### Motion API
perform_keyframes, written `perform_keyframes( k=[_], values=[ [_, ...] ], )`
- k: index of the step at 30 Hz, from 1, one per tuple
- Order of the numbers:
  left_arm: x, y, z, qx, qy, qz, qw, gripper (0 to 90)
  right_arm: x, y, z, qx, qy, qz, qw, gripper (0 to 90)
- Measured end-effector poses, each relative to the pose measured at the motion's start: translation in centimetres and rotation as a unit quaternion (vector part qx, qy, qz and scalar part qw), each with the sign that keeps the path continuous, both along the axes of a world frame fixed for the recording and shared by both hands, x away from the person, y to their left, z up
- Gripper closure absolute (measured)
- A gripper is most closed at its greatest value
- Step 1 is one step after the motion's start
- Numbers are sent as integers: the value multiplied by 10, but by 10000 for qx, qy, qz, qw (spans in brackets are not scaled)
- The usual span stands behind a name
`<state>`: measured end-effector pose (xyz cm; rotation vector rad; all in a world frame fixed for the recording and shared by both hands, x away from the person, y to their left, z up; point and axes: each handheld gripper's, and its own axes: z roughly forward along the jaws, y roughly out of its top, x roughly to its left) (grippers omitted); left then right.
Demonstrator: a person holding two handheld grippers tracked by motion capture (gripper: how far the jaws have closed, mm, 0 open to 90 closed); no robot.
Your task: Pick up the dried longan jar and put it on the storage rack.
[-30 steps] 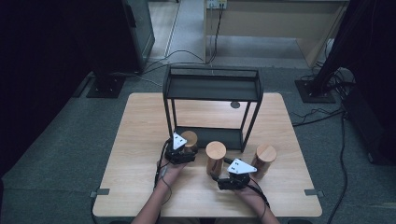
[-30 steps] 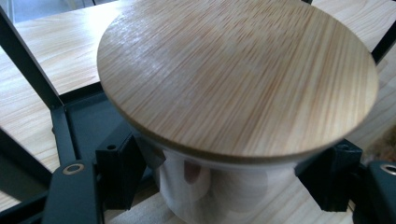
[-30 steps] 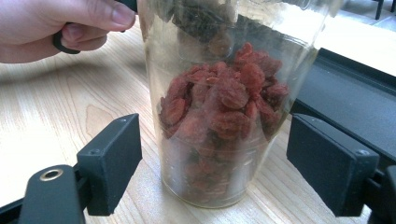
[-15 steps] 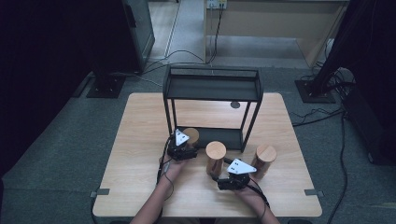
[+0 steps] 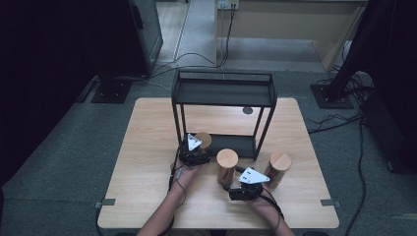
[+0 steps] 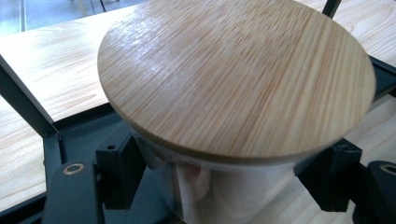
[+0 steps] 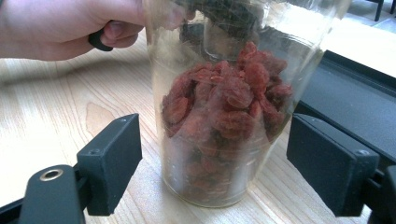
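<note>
Your left gripper (image 5: 195, 153) fingers clamp the wood-lidded jar (image 6: 233, 79); it could catch the rack (image 5: 222, 91). Your right gripper (image 7: 215, 172) fingers stand open around the berry jar (image 7: 229, 107), seemingly untouched.

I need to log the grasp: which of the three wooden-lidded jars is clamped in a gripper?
The left jar by the rack's lower shelf; the left gripper pinches it, the others stand free.

On the table (image 5: 147, 147) stands a two-tier rack (image 5: 223, 93) toward the far edge. One lidded jar (image 5: 202, 140) sits at the rack's lower shelf's left front corner; a second jar (image 5: 227, 164) stands just before the rack, a third (image 5: 279, 167) to its right.
</note>
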<state>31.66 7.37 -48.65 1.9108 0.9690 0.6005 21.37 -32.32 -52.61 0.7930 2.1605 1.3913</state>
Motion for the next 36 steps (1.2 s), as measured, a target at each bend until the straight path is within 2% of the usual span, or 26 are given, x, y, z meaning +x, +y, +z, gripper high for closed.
perform_keyframes(
  k=[5,14,23,36],
  values=[
    [6,-4,1,-16,39,70,10000,254,0,0,0,-13,-2,8,10000,180],
    [17,-12,1,107,89,151,9998,253,0,0,0,-13,-7,11,10000,180],
    [24,-15,0,28,109,260,9996,254,0,0,0,-25,-9,23,10000,180],
    [34,-13,2,84,151,154,9997,254,0,1,0,-42,-20,30,10000,180]
  ],
)
